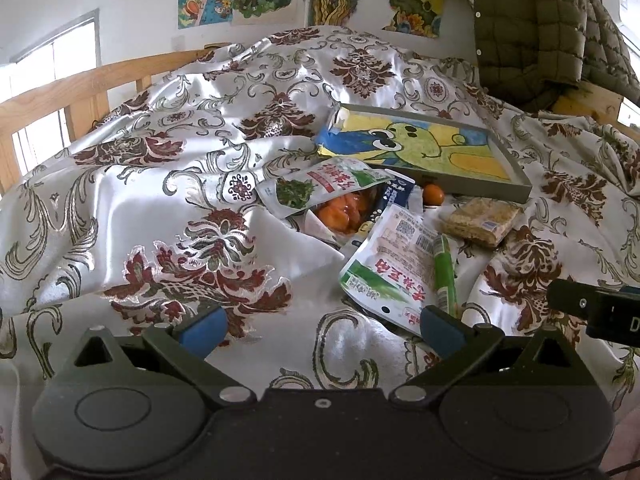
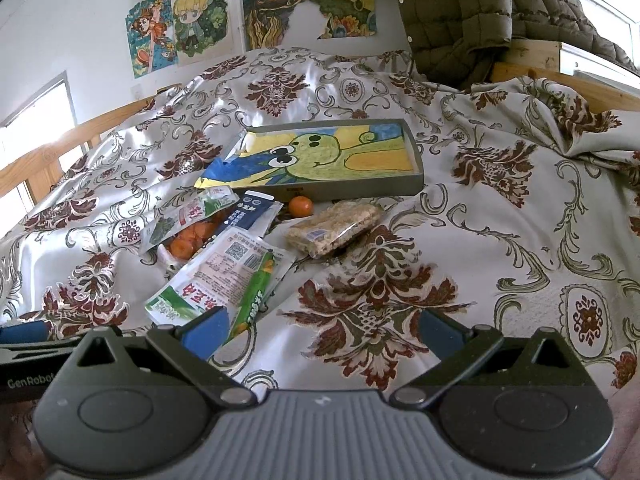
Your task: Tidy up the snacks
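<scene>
A pile of snacks lies on a patterned bedspread (image 1: 160, 208). It holds a white-green packet (image 1: 392, 264) (image 2: 216, 276), a green stick snack (image 1: 445, 272) (image 2: 256, 296), a vegetable packet (image 1: 320, 188) (image 2: 184, 220), a bag of oranges (image 1: 344, 212) (image 2: 188, 240), a dark blue packet (image 2: 252, 212), a loose orange (image 1: 433, 194) (image 2: 301, 206) and a cracker bar (image 1: 480, 220) (image 2: 336, 228). A grey tray (image 1: 520, 184) (image 2: 416, 160) with a cartoon drawing lies behind. My left gripper (image 1: 322, 328) and right gripper (image 2: 324, 328) are open and empty, just short of the pile.
A wooden bed rail (image 1: 60, 104) runs along the left. A green quilted jacket (image 1: 532, 32) (image 2: 460, 12) hangs at the back right. Posters (image 2: 188, 20) are on the wall. The right gripper's body (image 1: 596, 308) shows at the left wrist view's right edge.
</scene>
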Demonstrator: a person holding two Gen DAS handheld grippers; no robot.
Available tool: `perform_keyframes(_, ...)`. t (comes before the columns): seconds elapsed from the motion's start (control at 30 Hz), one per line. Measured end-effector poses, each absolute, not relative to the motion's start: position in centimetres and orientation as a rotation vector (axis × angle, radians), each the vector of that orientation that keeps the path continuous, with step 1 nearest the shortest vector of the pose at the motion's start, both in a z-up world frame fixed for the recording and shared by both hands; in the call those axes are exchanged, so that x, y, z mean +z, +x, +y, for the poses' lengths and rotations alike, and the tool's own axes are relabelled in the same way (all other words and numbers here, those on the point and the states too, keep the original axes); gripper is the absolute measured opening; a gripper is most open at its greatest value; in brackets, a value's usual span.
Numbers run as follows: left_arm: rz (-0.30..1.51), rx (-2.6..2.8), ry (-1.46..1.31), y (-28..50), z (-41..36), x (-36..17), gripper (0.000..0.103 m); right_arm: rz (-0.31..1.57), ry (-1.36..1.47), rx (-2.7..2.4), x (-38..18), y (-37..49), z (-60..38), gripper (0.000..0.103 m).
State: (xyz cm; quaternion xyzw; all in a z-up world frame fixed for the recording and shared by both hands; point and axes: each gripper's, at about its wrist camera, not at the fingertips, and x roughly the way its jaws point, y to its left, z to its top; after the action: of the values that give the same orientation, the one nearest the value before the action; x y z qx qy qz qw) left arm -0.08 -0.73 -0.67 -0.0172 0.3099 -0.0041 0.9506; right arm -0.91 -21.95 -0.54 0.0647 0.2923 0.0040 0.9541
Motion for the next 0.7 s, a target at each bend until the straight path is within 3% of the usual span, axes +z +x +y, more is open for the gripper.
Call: perform_keyframes(0.7, 0.638, -0.010, -0.034, -0.18, -0.50, -0.89, 0.102, 0.596, 0.132, 0.009, -0.61, -0.86, -21.92, 0.103)
